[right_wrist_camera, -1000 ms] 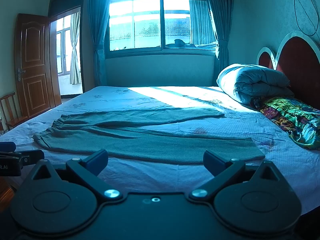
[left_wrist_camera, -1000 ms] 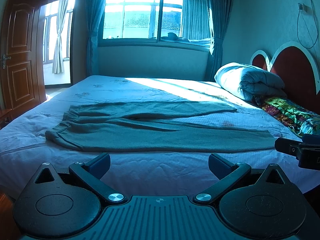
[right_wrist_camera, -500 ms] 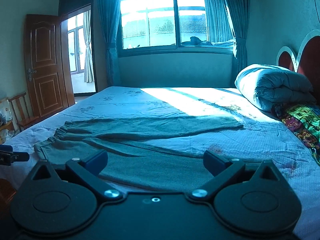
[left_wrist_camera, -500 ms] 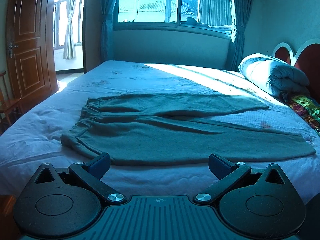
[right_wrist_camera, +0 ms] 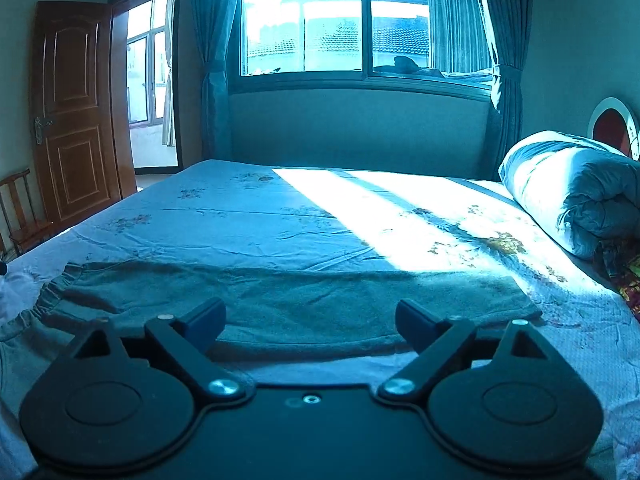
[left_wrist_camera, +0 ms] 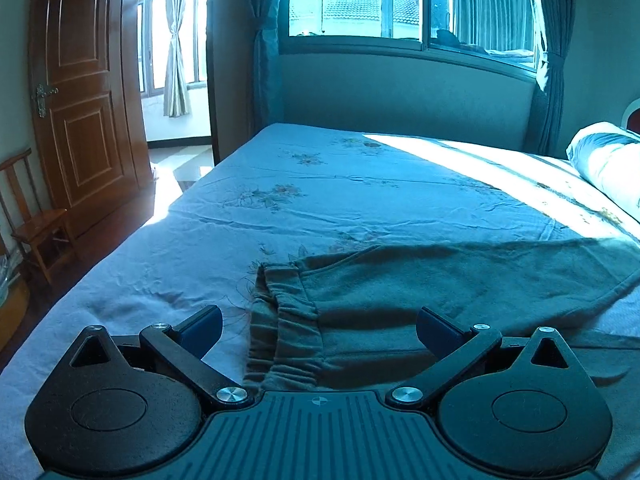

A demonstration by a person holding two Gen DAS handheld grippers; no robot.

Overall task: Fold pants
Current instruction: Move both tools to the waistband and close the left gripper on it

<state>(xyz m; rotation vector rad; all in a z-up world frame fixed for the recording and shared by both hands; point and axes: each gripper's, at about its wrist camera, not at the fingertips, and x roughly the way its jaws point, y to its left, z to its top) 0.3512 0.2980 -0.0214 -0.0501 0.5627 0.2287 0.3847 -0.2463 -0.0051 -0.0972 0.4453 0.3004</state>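
Left gripper [left_wrist_camera: 319, 330] jaws spread wide, empty, over the elastic waistband [left_wrist_camera: 280, 320] of the green pants [left_wrist_camera: 420, 280] lying flat on the bed [left_wrist_camera: 320, 200]; right gripper [right_wrist_camera: 311, 322] likewise wide and empty, over a pant leg [right_wrist_camera: 320, 300] toward its hem.
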